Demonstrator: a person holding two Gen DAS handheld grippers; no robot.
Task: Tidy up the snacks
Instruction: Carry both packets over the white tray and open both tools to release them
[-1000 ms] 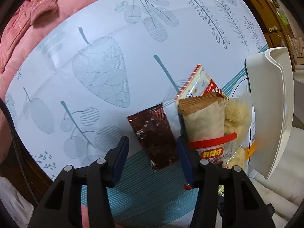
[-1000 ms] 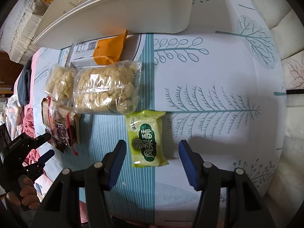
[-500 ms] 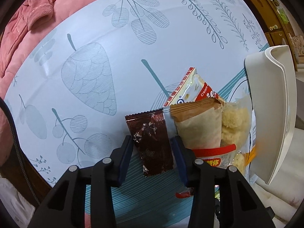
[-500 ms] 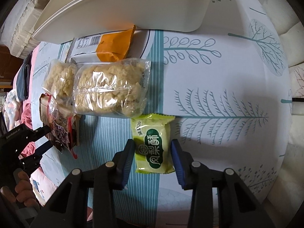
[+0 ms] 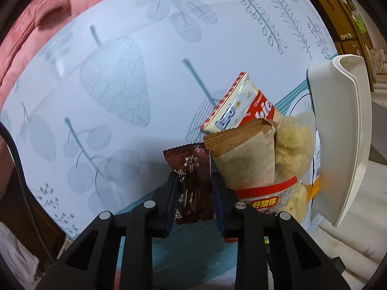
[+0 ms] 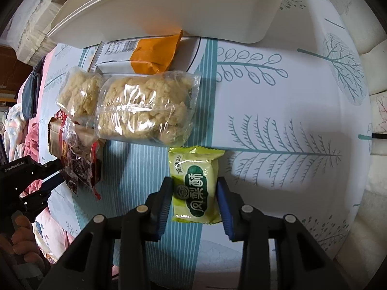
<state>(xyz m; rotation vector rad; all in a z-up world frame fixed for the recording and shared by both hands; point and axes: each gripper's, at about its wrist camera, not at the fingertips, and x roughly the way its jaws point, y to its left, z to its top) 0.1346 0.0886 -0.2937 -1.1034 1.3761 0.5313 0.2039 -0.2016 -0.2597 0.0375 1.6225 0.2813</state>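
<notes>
My left gripper (image 5: 194,188) is shut on a dark brown snack packet (image 5: 192,181) at the near edge of the patterned cloth. Right of it lie a tan paper packet (image 5: 244,159), a red and white packet (image 5: 241,107) and a clear bag of pale puffed snacks (image 5: 292,149). My right gripper (image 6: 195,193) is shut on a green pastry packet (image 6: 196,188) lying on the cloth. Beyond it lie two clear bags of puffed snacks (image 6: 145,108) and an orange and white packet (image 6: 145,55). The white tray (image 6: 169,7) stands at the far side. The left gripper also shows at the left of the right wrist view (image 6: 53,178).
The tray's rim (image 5: 346,133) stands at the right of the left wrist view. A pink blanket (image 5: 36,12) lies beyond the cloth's far left edge. White cushions (image 6: 375,96) border the cloth on the right. A wooden cabinet (image 5: 348,36) stands at the back right.
Both grippers have closed from wide open: the left onto the brown packet, the right onto the green packet. Both moved forward a little over their packets.
</notes>
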